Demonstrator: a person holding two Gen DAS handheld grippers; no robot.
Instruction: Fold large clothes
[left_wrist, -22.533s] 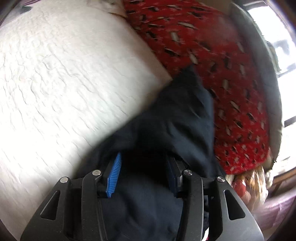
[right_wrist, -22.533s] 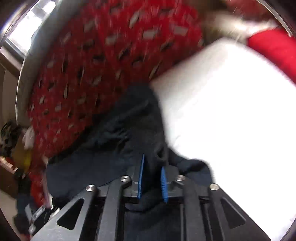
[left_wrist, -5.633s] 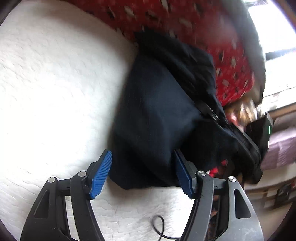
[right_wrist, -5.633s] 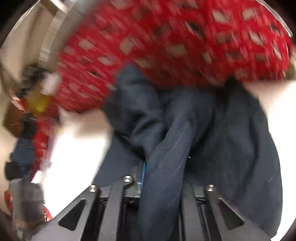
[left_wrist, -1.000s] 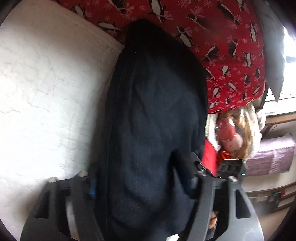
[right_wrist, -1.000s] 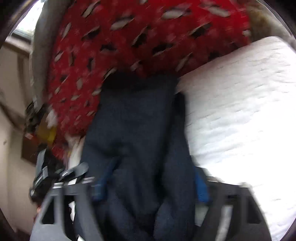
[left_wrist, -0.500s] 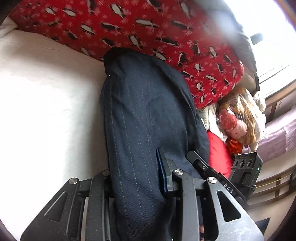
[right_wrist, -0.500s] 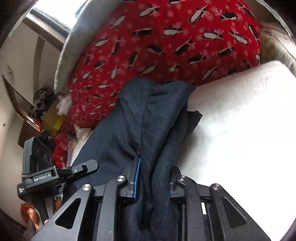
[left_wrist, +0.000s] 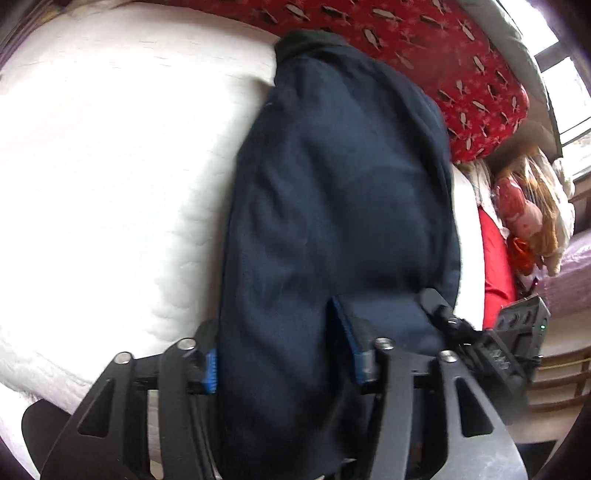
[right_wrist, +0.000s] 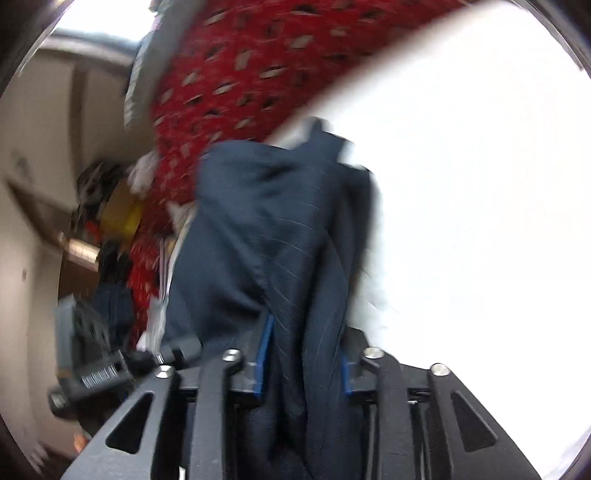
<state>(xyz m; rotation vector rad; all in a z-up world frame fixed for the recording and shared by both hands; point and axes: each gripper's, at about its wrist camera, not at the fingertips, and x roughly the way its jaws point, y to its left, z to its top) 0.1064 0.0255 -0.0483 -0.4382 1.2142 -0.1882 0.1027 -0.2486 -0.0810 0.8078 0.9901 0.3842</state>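
The dark navy pinstriped garment (left_wrist: 332, 206) lies bunched lengthwise along the edge of the white quilted bed (left_wrist: 110, 166), its far end against the red patterned blanket (left_wrist: 461, 66). The left tool (left_wrist: 284, 354) has just been opening — cloth fills the gap between its blue pads. The right tool (right_wrist: 303, 362) has likewise been spreading, folds of cloth between its pads. A doll (left_wrist: 521, 206) and clutter crowd the bedside.
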